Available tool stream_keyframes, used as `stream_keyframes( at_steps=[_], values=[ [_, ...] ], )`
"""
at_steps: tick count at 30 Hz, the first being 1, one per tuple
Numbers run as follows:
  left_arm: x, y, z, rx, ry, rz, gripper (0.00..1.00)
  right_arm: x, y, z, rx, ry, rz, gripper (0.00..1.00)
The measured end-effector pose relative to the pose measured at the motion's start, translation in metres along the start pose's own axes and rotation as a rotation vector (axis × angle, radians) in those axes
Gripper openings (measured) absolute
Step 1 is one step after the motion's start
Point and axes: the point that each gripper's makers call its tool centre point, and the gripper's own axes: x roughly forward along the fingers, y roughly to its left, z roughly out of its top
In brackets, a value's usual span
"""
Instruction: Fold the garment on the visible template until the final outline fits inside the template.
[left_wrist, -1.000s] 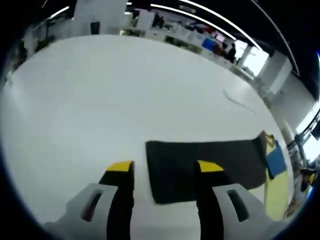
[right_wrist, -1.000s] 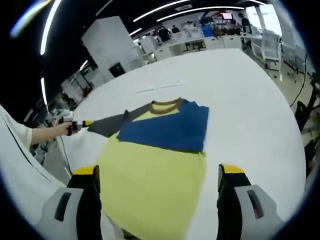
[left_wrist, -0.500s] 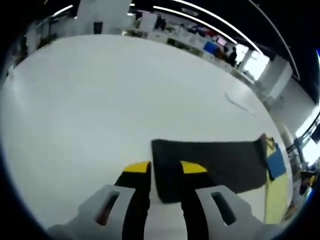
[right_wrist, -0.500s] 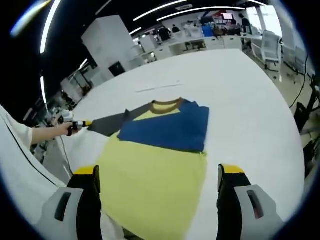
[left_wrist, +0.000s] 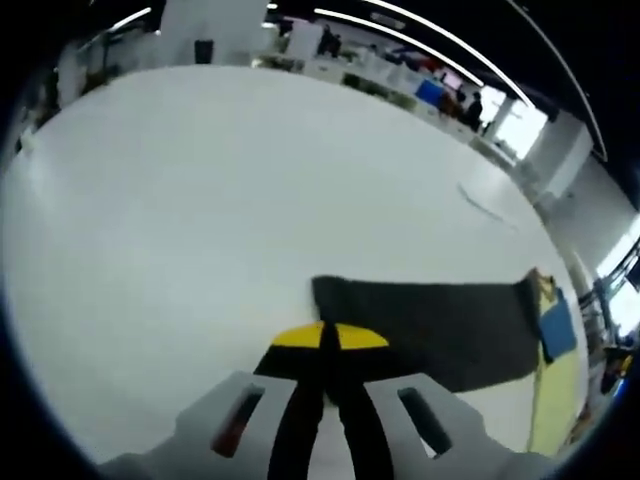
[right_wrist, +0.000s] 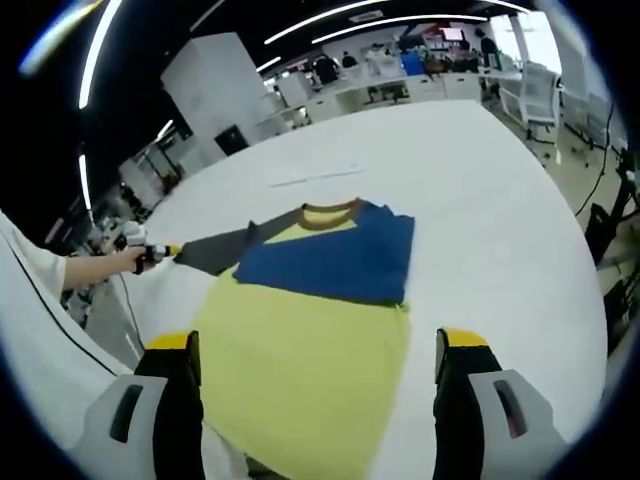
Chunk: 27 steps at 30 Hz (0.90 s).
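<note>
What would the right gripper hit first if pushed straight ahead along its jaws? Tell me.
Most likely the yellow body of the shirt, which lies between the open jaws of the right gripper; the blue folded sleeve lies beyond it. Height above the cloth is unclear.

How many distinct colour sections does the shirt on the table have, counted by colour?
Yellow body: 1
Blue folded sleeve: 1
Dark grey sleeve: 1
Brown collar: 1
Total: 4 colour sections on 1 shirt, lying on the white table. The left gripper is shut on the dark grey sleeve's end; the right gripper is open above the yellow body.
</note>
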Motion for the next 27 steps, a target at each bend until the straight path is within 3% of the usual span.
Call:
stream_keyframes(
  at_steps=[8,15,19,27],
  values=[
    [-0.009,-0.019,0.018,-0.029,-0.062,-0.049,0.00,-0.003,-0.002,0.000,0.005,-0.008,0.001,0.97],
    [-0.019,-0.050,0.029,-0.063,-0.096,-0.130,0.00,-0.006,-0.003,0.004,0.003,-0.031,0.011,0.97],
    [-0.027,-0.070,0.036,-0.139,-0.134,-0.186,0.00,-0.008,-0.002,0.003,0.000,-0.034,0.020,0.97],
    [-0.039,-0.096,0.037,-0.174,-0.151,-0.242,0.00,-0.019,-0.005,0.006,0.002,-0.070,0.029,0.97]
  ],
)
